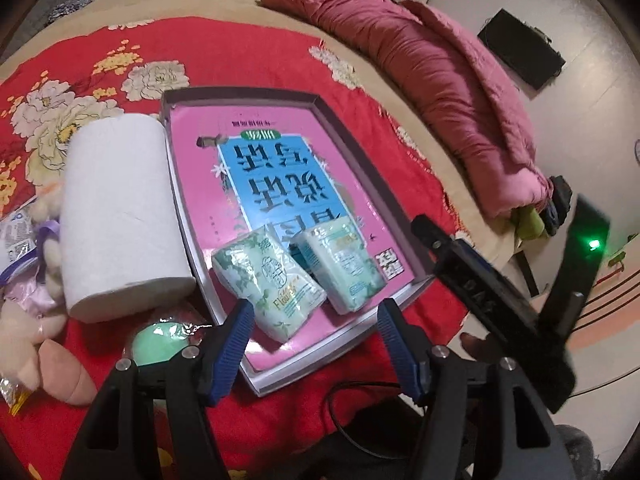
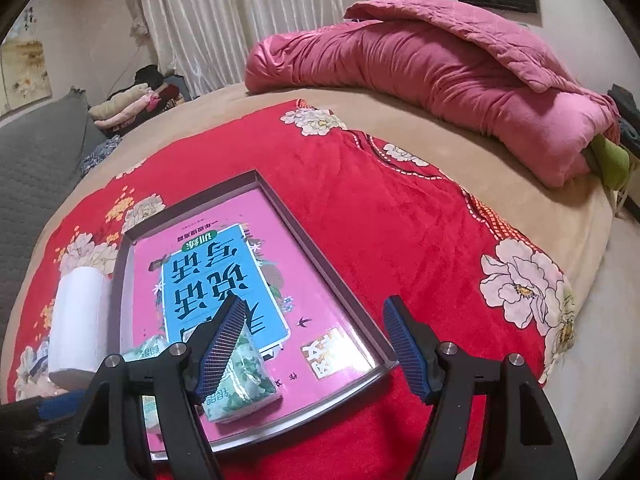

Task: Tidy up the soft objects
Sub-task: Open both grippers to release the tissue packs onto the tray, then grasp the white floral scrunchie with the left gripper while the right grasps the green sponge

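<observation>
Left wrist view: left tool [image 1: 316, 312] spread wide, empty, hovering over the near edge of the shallow grey tray with pink printed liner [image 1: 240, 98]. Two green-patterned tissue packs [image 1: 267, 286] [image 1: 344, 266] lie side by side inside, just ahead of the fingertips. White paper roll [image 1: 118, 216] lies left, touching the tray.

Right wrist view: right tool [image 2: 314, 318] wide, empty; one tissue pack [image 2: 244, 380] beneath its left finger [image 2: 222, 348], on the red floral bedspread [image 2: 380, 208].

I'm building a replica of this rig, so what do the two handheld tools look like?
Both the left tool and the right tool have matte black angular frames, silver round bolt heads at the joints, and blue ribbed pads lining the fingers. A green indicator light glows on the right unit's black body.
</observation>
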Action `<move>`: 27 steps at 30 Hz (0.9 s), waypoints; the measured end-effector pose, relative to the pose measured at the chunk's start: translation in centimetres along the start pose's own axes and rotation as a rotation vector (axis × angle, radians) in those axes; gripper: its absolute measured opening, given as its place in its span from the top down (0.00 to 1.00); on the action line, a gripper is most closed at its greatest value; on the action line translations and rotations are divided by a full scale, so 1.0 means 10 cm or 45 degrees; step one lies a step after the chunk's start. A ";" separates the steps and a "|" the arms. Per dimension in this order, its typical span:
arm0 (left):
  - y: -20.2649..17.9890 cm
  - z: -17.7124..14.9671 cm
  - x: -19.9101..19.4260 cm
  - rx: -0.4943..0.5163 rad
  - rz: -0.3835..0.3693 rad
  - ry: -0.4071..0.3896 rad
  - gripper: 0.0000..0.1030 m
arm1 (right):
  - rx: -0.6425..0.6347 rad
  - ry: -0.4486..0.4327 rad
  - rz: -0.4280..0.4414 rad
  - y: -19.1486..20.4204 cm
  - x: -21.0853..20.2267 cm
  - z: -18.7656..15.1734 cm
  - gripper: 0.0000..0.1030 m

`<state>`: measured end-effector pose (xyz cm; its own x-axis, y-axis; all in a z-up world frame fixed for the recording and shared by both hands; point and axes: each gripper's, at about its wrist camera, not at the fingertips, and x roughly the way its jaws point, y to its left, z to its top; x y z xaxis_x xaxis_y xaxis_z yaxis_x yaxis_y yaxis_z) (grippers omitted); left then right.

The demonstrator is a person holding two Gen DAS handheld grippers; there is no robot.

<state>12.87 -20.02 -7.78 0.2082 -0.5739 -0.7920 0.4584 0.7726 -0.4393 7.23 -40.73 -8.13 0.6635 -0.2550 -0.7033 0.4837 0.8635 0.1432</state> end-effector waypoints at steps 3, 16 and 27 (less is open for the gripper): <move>-0.01 -0.01 -0.13 -0.010 -0.027 -0.039 0.37 | -0.002 -0.023 -0.001 0.01 -0.04 0.03 0.28; 0.74 -0.06 -1.28 -0.195 0.106 -0.385 0.37 | -0.105 -0.161 0.084 0.31 -0.40 0.11 0.25; 1.98 -0.13 -1.73 -0.508 0.306 -0.487 0.37 | -0.281 -0.113 0.319 1.02 -0.71 -0.16 0.24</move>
<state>17.24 5.59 -3.35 0.5959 -0.3701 -0.7126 0.0158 0.8927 -0.4504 6.56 -29.45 -2.80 0.7979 -0.0516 -0.6006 0.1707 0.9749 0.1431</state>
